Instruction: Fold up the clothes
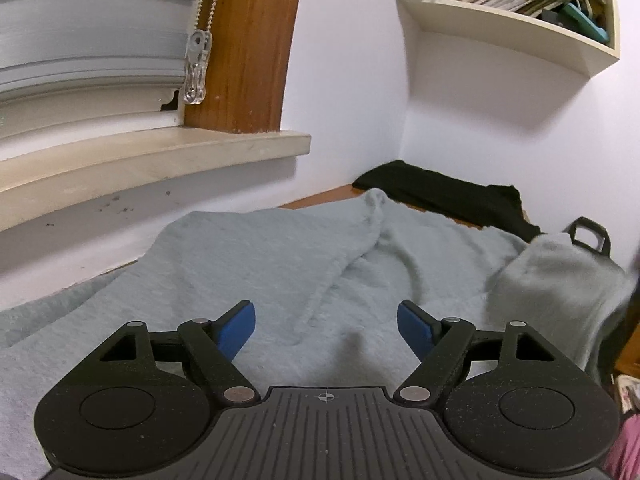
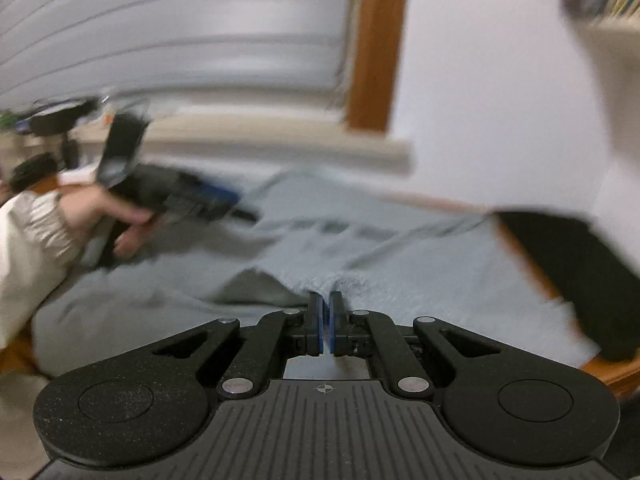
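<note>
While the right tool (image 2: 325, 312) stands pinched together on the near edge of a pale blue fleece garment (image 1: 280, 264), that edge is raised off the wooden surface (image 2: 612, 368) in a small peak between the blue pads. The garment lies spread flat, its long axis running from the near edge toward the far corner by the window sill (image 1: 160, 156); one narrow part, perhaps a sleeve, points away toward the folded black cloth (image 1: 444, 192) in that corner. Below the sill, the left tool (image 1: 326, 330) hovers over the middle of the fleece with its jaws wide apart and nothing between them. From the right wrist view the left tool (image 2: 224, 200) shows blurred, left of the sill's end, held by a hand (image 2: 120, 220) in a cream sleeve (image 2: 32, 240).
</note>
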### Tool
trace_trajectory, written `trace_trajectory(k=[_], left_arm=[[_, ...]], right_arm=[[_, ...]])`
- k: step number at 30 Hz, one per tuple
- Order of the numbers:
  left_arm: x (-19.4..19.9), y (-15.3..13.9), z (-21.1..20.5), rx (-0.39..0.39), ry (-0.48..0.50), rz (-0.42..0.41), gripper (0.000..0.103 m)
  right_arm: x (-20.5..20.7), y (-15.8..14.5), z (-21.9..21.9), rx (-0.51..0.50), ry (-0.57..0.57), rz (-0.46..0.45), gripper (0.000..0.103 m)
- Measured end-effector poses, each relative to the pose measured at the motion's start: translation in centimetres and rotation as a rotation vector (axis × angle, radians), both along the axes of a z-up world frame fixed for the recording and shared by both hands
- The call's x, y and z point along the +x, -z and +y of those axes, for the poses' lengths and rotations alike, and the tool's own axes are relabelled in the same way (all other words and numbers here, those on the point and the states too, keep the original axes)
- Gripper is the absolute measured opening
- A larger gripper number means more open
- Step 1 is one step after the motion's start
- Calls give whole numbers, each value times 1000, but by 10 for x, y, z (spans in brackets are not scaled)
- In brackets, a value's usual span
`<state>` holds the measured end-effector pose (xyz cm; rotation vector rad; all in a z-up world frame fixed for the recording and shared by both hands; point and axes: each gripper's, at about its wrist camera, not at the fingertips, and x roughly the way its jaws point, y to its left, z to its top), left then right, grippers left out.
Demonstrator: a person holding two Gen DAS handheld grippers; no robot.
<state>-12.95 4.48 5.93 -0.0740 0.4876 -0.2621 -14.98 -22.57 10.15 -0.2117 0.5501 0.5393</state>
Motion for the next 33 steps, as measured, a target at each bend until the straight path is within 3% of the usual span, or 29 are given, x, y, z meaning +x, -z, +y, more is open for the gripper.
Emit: trace_trajectory(k=[4,6,11,18,24,28,33], left_arm=[[0,0,-1,3,4,-1,89],[0,1,-1,7,7,0,89],[1,2,-1,7,4,4,90],[2,3,-2,13,4,14,94],[5,4,-3,19,0,30,95],[6,5,-3,24,-3,40,99],[6,6,-6,37,-1,45,99]], right_arm=[[-1,21,3,14,-41,69,18],[-3,20,-7,22,-26,67,30],[4,15,-44,-23,73,3,43],[37,37,-116,-72,310,-25,44],[68,59,-162,51,424,24,46],[84,64,-184,160,459,73,55],[112,63,-194,250,510,85,56]])
